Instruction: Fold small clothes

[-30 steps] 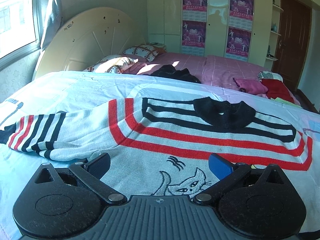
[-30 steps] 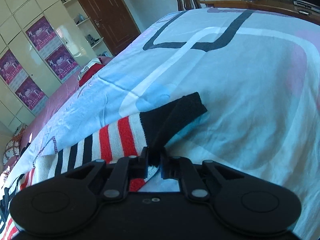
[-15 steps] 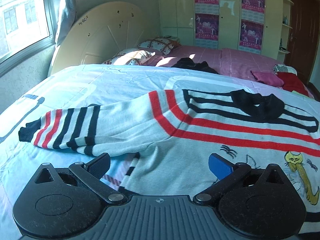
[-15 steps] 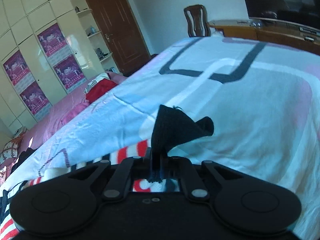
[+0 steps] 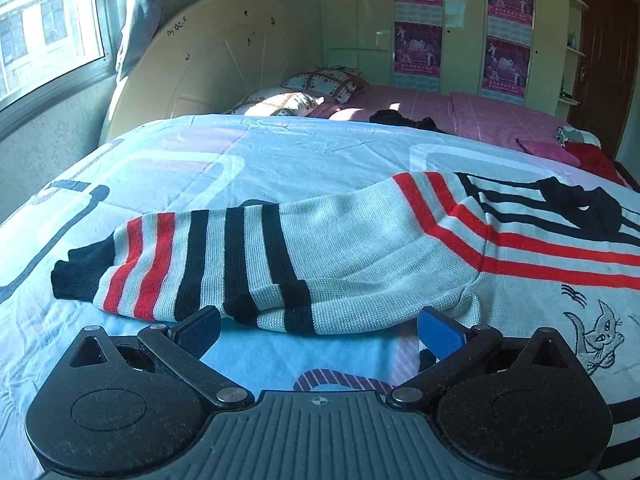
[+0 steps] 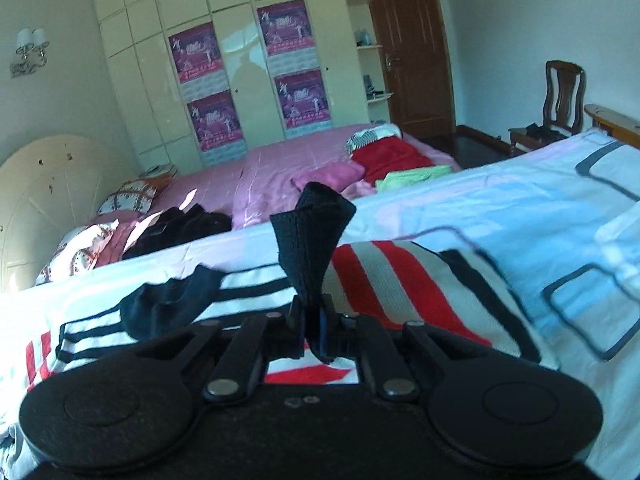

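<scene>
A small grey sweater [image 5: 400, 240] with red and black stripes, a black collar [image 5: 580, 208] and a cat drawing lies flat on the light blue bedspread [image 5: 240, 160]. Its left sleeve [image 5: 208, 264] stretches out to the left, ending in a black cuff [image 5: 76, 276]. My left gripper [image 5: 318, 330] is open and empty, just in front of that sleeve. My right gripper [image 6: 312, 320] is shut on the black cuff [image 6: 312, 236] of the other sleeve, held up above the sweater's body [image 6: 380, 280]. The collar shows in the right wrist view [image 6: 168, 304].
A second bed with pink sheets [image 6: 280, 176] lies behind, with black clothes [image 6: 176, 228], pink and red clothes [image 6: 384, 156] and pillows [image 5: 288, 100]. A cream headboard [image 5: 208, 60], wardrobe [image 6: 240, 60], door [image 6: 408, 48] and chair [image 6: 560, 96] stand around the room.
My left gripper has moved left along the sweater, from its body to the left sleeve. My right gripper has lifted the other cuff and swung it over the sweater's body.
</scene>
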A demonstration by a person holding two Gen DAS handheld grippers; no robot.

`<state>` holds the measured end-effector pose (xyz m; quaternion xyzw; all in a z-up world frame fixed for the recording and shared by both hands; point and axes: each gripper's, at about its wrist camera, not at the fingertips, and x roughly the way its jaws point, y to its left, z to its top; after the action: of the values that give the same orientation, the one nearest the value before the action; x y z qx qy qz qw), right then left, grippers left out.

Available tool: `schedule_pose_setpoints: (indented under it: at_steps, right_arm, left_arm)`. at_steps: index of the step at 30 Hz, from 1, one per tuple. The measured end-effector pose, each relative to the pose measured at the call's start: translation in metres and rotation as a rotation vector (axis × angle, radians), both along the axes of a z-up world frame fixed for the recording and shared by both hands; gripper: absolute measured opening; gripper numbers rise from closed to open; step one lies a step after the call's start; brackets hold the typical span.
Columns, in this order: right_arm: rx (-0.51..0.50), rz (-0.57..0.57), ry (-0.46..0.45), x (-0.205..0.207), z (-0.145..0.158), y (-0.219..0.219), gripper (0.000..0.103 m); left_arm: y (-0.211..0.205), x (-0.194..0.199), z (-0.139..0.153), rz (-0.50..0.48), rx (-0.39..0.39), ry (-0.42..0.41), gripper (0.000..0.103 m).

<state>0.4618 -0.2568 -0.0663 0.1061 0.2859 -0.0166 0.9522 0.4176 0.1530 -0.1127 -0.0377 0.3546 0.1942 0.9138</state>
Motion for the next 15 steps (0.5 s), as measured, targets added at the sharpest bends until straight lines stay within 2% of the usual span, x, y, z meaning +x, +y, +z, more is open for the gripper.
schedule_pose_setpoints:
  at_steps: [2,6,7,9,11,13,15]
  right_arm:
    - [0.011,0.042,0.038,0.006,-0.015,0.026,0.007]
    - [-0.005,0.207,0.096,0.01,-0.034,0.091,0.008]
    - [-0.011,0.227,0.098,0.008,-0.039,0.103,0.011]
    - [-0.026,0.301,0.101,0.004,-0.042,0.117,0.025]
    - [-0.029,0.317,0.06,-0.011,-0.03,0.114,0.027]
    - [-0.031,0.32,0.018,-0.03,-0.018,0.097,0.021]
    - [-0.057,0.285,0.014,-0.043,-0.011,0.078,0.02]
  left_arm:
    - [0.005,0.001,0.001,-0.003,-0.002,-0.015,0.103]
    - [0.007,0.005,0.002,-0.031,-0.058,-0.042,0.103]
    - [0.004,0.007,0.002,-0.04,-0.069,-0.047,0.103]
    - [-0.005,0.011,0.005,-0.076,-0.09,-0.059,0.103]
    - [-0.018,0.016,0.007,-0.101,-0.104,-0.068,0.103]
    - [-0.032,0.023,0.008,-0.137,-0.146,-0.077,0.103]
    - [-0.053,0.033,0.006,-0.185,-0.203,-0.079,0.103]
